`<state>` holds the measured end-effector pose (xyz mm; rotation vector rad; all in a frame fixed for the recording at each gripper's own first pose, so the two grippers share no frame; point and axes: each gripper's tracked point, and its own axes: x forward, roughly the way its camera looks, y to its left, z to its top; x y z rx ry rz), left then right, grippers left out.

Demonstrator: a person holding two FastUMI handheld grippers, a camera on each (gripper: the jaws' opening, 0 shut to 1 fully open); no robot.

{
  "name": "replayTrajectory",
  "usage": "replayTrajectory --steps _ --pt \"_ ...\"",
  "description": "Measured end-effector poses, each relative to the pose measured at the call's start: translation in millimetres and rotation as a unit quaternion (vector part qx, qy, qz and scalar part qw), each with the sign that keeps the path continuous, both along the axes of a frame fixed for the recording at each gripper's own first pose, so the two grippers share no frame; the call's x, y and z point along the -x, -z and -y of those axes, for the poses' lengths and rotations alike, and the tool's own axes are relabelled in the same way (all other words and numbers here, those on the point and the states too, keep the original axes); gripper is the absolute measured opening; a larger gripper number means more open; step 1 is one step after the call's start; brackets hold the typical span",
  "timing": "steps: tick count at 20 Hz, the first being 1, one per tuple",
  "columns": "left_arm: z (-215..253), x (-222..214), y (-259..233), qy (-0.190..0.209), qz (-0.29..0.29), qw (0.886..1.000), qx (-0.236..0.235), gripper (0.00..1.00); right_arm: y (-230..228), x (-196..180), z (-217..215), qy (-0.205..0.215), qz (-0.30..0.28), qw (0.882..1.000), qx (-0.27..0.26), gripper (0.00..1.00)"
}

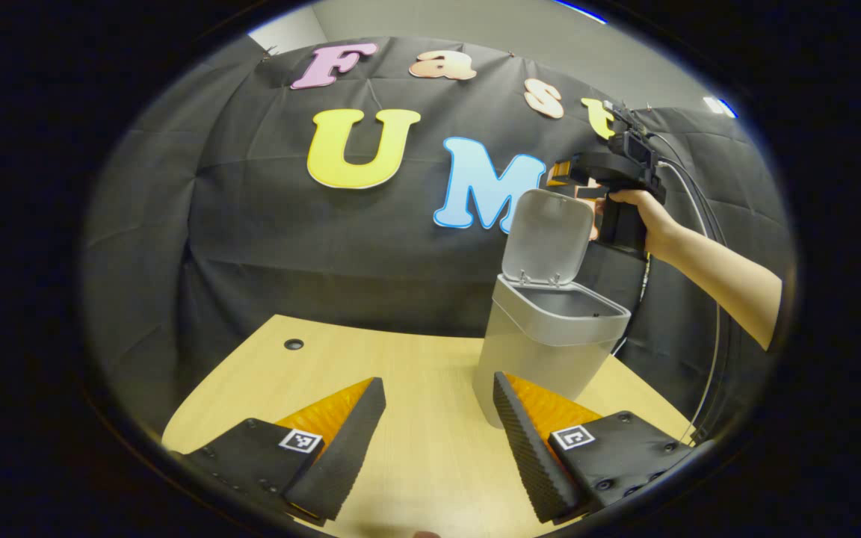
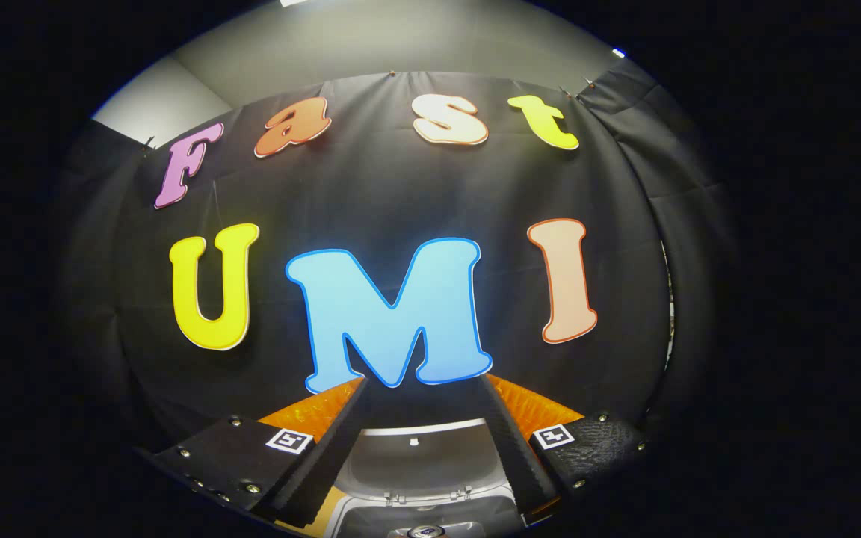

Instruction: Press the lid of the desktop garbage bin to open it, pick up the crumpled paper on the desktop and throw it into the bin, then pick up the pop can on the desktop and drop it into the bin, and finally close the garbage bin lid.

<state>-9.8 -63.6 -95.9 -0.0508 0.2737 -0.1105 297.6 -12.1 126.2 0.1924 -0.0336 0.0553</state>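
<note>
Left gripper fingers apart beside the open-lidded bin.

One bin, one lid, one can, two claws, one table.

In the left gripper view there is one garbage bin on one table, with one lid standing open. There is one round hole in the table top. Two claws are counted: the left claw with its two fingers apart, and the right claw farther off, held by one hand. In the right gripper view the right claw shows two fingers apart, and one can top is partly visible inside the bin.
</note>
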Motion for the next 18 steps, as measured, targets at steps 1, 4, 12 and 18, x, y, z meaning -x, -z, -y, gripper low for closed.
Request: replayTrajectory --steps 1,4,12,18 --pt "-3 -2 -1 -0.002 0.001 1.000 -0.001 1.00 0 -4 -3 -0.001 -0.005 1.000 0.006 0.92" --pt "-14 -6 -1 0.000 0.005 1.000 0.001 1.00 5 -12 -10 -0.006 -0.026 0.999 0.020 0.92" --pt "-32 -17 3 0.041 0.011 0.999 0.005 1.00 20 9 -10 -0.003 -0.085 0.995 0.052 0.93" --pt "-37 -10 4 0.059 0.010 0.998 0.002 1.00 54 66 -8 -0.003 -0.109 0.992 0.064 0.93"
